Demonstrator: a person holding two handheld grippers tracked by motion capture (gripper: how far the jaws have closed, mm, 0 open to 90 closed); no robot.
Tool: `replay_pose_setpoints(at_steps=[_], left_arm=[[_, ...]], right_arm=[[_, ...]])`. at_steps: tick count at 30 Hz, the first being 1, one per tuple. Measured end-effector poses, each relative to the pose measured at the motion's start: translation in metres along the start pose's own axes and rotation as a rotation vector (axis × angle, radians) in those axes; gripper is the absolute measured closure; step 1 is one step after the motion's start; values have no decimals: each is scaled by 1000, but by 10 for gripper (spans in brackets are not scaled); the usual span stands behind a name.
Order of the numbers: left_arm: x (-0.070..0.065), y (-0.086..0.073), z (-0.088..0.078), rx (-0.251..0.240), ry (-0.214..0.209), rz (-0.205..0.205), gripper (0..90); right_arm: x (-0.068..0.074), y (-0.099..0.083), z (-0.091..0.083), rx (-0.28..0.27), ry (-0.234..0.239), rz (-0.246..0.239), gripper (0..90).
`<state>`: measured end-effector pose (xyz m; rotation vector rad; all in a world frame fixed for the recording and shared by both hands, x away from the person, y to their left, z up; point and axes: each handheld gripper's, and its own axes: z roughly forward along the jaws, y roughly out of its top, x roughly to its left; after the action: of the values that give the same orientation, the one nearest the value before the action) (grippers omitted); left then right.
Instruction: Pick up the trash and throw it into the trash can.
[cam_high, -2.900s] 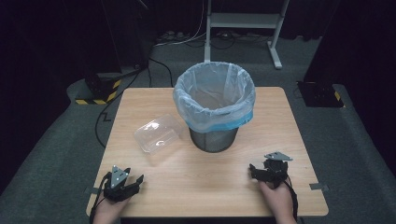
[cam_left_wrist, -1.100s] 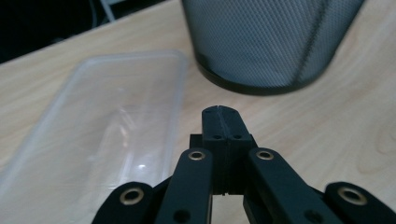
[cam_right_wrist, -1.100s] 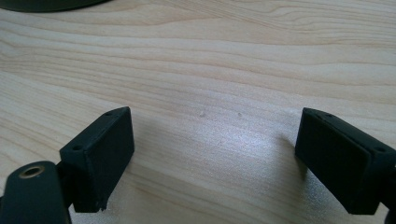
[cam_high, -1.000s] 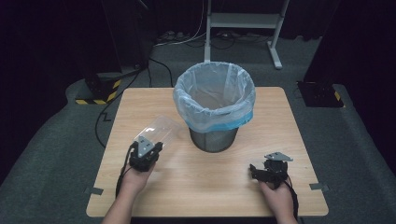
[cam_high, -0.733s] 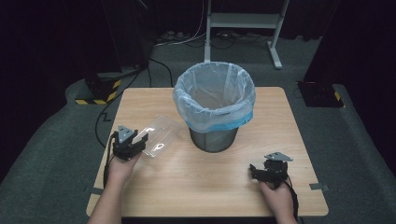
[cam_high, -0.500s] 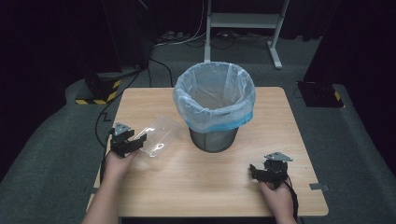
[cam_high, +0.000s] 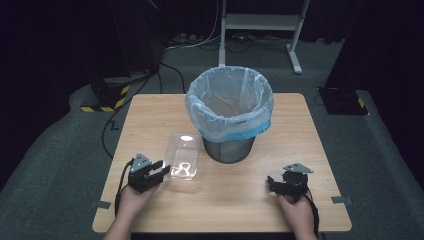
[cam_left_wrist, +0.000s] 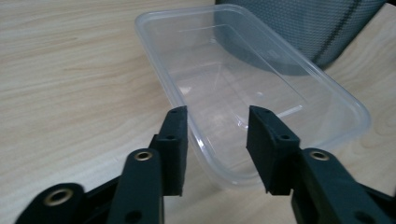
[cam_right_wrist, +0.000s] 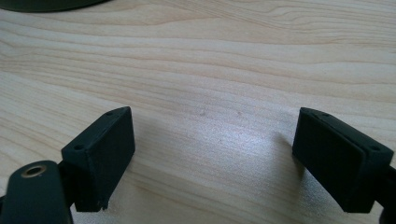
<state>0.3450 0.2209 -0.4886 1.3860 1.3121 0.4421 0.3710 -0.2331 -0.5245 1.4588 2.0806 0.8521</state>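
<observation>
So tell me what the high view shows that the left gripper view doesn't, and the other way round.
High view alone: the bin's plastic liner, the whole table, the right hand-held gripper resting open near the table's front edge, cables on the floor behind.

Left gripper view alone: the left hand-held gripper close up, its jaws open on either side of the clear plastic container's near rim, one outside and one over the inside.

Both: the container lying open side up on the wood, beside the mesh bin.

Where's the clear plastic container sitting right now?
In the high view the clear container lies on the table's left half, just left of the lined bin, with the left gripper at its near end.
</observation>
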Motion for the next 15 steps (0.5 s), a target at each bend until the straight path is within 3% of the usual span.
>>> replay_pose_setpoints(at_steps=[2, 5, 6, 7, 8, 9, 11, 15], left_arm=[[-3, -4, -7, -1, 0, 31, 614], [-7, -7, -14, -22, 11, 34, 618], [-7, -5, -17, -52, 22, 40, 574], [-7, -5, -17, -52, 22, 40, 548], [-6, -2, -17, -75, 24, 28, 522], [-3, 2, -16, -101, 29, 10, 510], [3, 10, -11, -133, 32, -21, 497], [10, 20, 14, -127, 25, -69, 483]], right_arm=[[0, 0, 0, 0, 0, -1, 127], [0, 0, 0, -2, 2, -5, 140], [2, 0, -2, -7, 12, -27, 173], [2, 0, -2, -7, 12, -27, 173], [7, -1, -5, -27, -10, -100, 231], [10, -2, -6, -53, -26, -130, 265], [12, -1, -9, -63, -8, -129, 284], [27, 10, -19, -120, 55, -116, 308]])
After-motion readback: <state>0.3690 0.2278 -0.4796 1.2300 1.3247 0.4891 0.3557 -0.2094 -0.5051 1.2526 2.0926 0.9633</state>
